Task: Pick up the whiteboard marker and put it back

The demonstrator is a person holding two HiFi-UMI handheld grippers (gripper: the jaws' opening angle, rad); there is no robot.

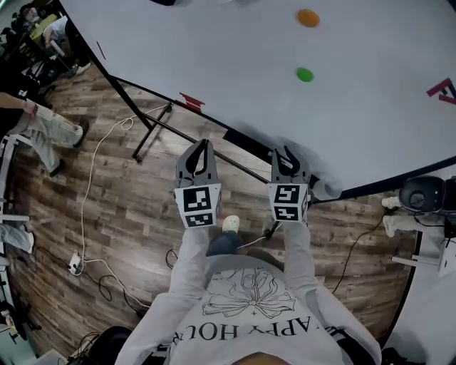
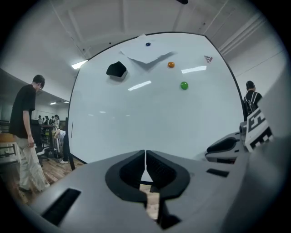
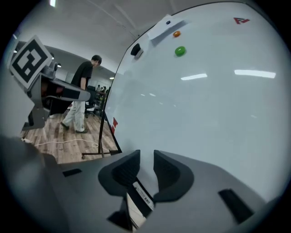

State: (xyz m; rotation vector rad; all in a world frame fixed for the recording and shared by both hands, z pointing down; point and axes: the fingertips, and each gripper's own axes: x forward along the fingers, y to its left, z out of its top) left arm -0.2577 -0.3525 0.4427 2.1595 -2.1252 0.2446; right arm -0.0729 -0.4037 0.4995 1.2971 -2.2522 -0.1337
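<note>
The whiteboard marker (image 3: 139, 196) shows only in the right gripper view, as a black-and-white barrel with a printed label. It lies low in the gap behind the pads, and the pads do not press on it. My right gripper (image 3: 146, 157) (image 1: 287, 153) stands open, its tips close to the whiteboard (image 3: 204, 104) near its lower edge. My left gripper (image 2: 145, 154) (image 1: 201, 146) is shut with nothing in it and points at the same whiteboard (image 2: 150, 118), to the left of the right gripper. The board's tray is hidden behind the jaws.
On the board are a green magnet (image 1: 305, 74), an orange magnet (image 1: 308, 18), a black eraser (image 2: 117, 69) and a pinned sheet (image 2: 145, 52). The stand's legs (image 1: 153, 132) and a cable (image 1: 85, 214) are on the wooden floor. A person (image 2: 27, 132) stands to the left, and a camera (image 1: 424, 192) to the right.
</note>
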